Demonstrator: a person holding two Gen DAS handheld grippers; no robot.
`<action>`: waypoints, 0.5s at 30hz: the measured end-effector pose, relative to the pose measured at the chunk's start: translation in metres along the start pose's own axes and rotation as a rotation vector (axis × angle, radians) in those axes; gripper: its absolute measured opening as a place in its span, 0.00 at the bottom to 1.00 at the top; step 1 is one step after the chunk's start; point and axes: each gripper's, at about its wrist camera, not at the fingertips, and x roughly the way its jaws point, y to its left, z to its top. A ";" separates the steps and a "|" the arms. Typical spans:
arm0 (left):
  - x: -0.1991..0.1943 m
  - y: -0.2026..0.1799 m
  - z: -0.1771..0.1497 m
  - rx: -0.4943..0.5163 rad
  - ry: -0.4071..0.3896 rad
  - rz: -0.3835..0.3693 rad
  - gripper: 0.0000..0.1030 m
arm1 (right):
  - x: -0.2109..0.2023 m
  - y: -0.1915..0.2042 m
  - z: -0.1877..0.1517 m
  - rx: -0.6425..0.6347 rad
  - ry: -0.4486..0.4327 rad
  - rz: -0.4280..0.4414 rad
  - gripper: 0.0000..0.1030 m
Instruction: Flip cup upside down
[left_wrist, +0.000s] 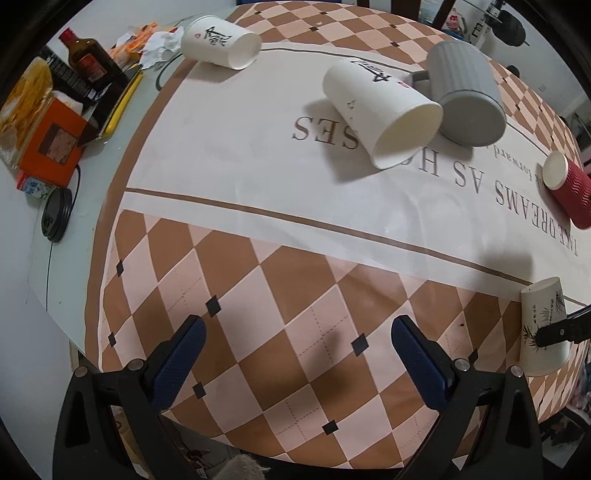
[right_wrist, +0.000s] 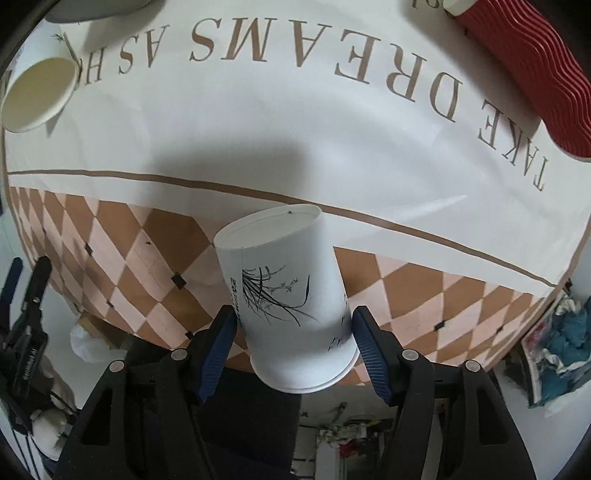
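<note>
A white paper cup with a black orchid drawing (right_wrist: 288, 295) sits between my right gripper's (right_wrist: 293, 325) blue pads, base pointing away and up, rim toward the camera. The pads press its sides. The same cup shows at the right edge of the left wrist view (left_wrist: 543, 328), upside down just over the checked cloth, with a black finger across it. My left gripper (left_wrist: 297, 332) is open and empty over the brown-and-pink checks near the table's front edge.
On the tablecloth (left_wrist: 258, 166) lie two white paper cups on their sides (left_wrist: 384, 114) (left_wrist: 221, 40), an upside-down grey mug (left_wrist: 465, 92) and a red ribbed cup (left_wrist: 569, 188). Bottle, boxes and clutter (left_wrist: 62, 110) stand at the left.
</note>
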 end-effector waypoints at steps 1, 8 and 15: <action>-0.001 -0.002 0.000 0.006 -0.005 -0.005 0.99 | -0.001 0.001 0.000 -0.016 -0.002 -0.025 0.74; -0.005 -0.019 0.000 0.041 -0.031 -0.009 1.00 | -0.019 0.033 -0.014 -0.170 -0.201 -0.151 0.81; -0.002 -0.029 -0.001 0.039 -0.004 -0.034 1.00 | -0.014 0.044 -0.026 -0.179 -0.329 -0.119 0.57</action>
